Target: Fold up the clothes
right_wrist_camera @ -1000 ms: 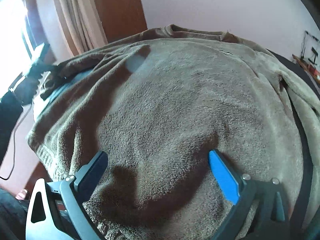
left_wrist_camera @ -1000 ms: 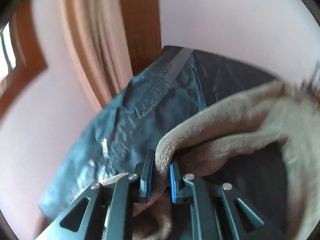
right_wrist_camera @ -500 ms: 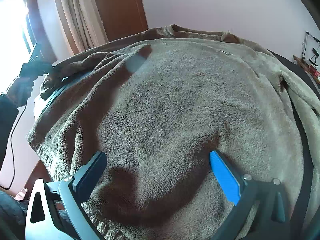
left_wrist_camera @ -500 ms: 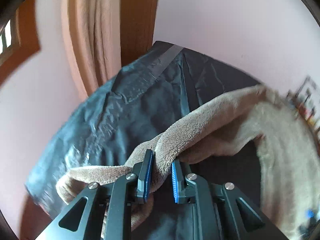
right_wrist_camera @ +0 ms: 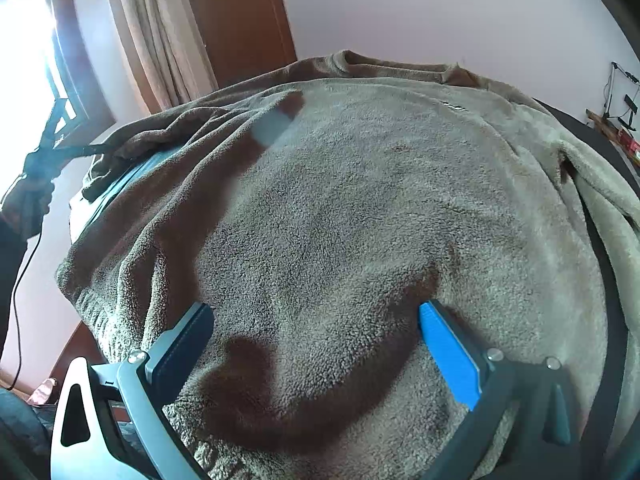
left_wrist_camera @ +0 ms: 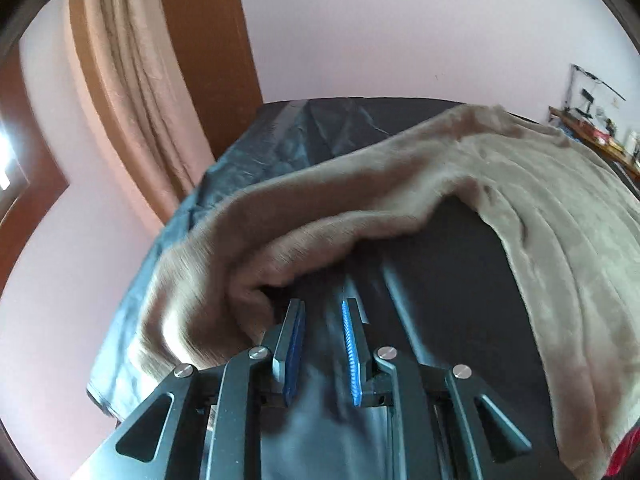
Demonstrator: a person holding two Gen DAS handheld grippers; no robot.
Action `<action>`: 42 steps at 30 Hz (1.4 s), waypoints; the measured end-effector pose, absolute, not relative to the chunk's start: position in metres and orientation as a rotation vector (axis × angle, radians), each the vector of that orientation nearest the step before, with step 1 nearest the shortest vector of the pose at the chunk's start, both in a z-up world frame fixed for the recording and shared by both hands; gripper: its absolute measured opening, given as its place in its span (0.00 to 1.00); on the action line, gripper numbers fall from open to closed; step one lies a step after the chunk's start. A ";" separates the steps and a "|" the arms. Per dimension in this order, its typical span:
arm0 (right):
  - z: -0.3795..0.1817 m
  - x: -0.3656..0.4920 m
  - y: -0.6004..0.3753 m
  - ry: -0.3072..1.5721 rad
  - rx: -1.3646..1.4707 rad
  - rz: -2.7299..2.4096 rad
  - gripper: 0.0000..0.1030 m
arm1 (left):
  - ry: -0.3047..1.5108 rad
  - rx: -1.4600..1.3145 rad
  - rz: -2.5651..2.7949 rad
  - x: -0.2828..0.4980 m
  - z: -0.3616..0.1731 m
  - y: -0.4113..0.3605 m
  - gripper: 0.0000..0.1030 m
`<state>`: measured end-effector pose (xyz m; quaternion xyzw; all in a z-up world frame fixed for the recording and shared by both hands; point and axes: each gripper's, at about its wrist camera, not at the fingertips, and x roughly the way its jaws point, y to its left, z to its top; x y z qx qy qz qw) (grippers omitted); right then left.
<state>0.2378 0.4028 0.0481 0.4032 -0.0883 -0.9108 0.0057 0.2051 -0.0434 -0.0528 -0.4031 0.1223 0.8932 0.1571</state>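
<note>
Flat, sweater [right_wrist_camera: 340,220] collar far, left tongs [left_wrist_camera: 322,312] empty

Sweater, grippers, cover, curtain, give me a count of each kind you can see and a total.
Fleece sweater: 1
Hand-held gripper: 2, left hand-held gripper open, right hand-held gripper open
Dark table cover: 1
Beige curtain: 1
Total: 5

Dark-covered table [left_wrist_camera: 452,280], perhaps, bears fleece sweater [right_wrist_camera: 360,220].

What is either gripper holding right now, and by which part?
Nothing. The left gripper is open beside the fuzzy beige-brown fleece sweater's sleeve; the right gripper is open over the sweater's body.
</note>
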 end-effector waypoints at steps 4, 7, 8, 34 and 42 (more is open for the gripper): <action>0.048 0.239 0.405 -0.293 1.250 -2.855 0.99 | 0.334 -1.084 2.462 0.240 -0.059 -0.024 0.20; 0.049 0.241 0.409 -0.326 1.228 -2.870 0.99 | 0.348 -1.005 2.337 0.275 -0.064 -0.005 0.20; 0.050 0.242 0.411 -0.345 1.215 -2.877 0.99 | 0.362 -0.979 2.287 0.290 -0.066 0.002 0.20; 0.071 0.381 0.391 0.057 1.147 -3.102 0.94 | 0.648 -0.726 2.000 0.422 -0.082 0.035 0.20; 0.055 0.397 0.399 0.252 1.358 -3.068 0.73 | 0.571 -0.771 2.026 0.419 -0.091 0.034 0.20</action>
